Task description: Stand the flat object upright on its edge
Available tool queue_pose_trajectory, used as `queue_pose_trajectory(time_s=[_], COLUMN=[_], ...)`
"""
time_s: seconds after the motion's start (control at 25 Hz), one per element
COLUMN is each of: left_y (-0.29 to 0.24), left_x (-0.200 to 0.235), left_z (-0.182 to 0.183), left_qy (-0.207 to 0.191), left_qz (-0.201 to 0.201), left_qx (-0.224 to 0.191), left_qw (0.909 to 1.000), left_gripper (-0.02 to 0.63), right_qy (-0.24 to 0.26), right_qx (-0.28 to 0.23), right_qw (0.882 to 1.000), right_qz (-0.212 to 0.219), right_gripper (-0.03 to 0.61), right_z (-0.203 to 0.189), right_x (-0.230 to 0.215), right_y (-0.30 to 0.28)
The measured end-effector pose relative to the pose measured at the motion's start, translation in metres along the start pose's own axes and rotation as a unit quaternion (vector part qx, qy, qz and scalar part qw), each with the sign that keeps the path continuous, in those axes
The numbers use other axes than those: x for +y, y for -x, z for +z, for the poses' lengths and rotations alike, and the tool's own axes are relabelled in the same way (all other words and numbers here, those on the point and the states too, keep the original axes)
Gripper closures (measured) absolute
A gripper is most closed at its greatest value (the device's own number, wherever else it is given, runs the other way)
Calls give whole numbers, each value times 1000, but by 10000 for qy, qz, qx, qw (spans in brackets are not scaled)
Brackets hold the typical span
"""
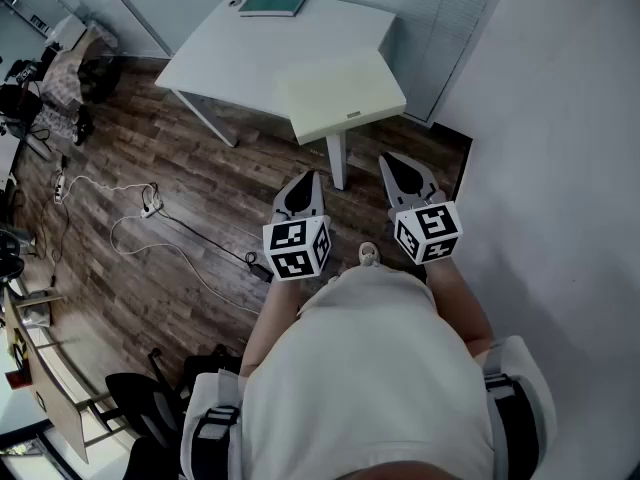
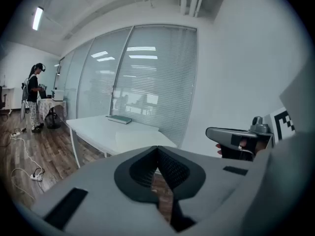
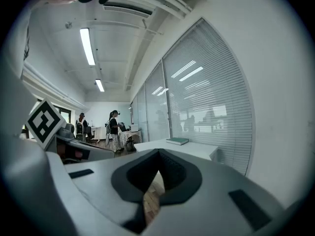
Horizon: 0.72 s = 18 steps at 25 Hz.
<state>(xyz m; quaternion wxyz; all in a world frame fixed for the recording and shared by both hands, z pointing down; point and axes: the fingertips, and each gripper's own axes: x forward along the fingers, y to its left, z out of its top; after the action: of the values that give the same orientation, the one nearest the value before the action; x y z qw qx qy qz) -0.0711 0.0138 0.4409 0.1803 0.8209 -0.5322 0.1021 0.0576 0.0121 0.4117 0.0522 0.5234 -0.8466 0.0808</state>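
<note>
Head view, green book (image 1: 272, 4) flat on table (image 1: 250, 58)

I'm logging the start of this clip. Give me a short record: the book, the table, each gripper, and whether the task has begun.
book: green, lying flat at the table's far end
table: white, ahead of both grippers
left gripper: closed, empty, short of the table
right gripper: closed, empty, short of the table
task: not begun; book untouched
</note>
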Motion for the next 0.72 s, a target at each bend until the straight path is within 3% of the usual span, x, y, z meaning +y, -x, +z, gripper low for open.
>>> queue_pose_trajectory(time_s=[0.72], left_y=[34], left_x=[22], left_z=[-18], left_qy=[74], left_qz=[-33], left_qx=[79], left_qw=[9999], left_gripper=[594], right_qy=[-331], right_qx=[-56], right_qw=[9994], right_qz=[28], right_gripper=[560], right_z=[-15], right_x=[40], right_y=[13])
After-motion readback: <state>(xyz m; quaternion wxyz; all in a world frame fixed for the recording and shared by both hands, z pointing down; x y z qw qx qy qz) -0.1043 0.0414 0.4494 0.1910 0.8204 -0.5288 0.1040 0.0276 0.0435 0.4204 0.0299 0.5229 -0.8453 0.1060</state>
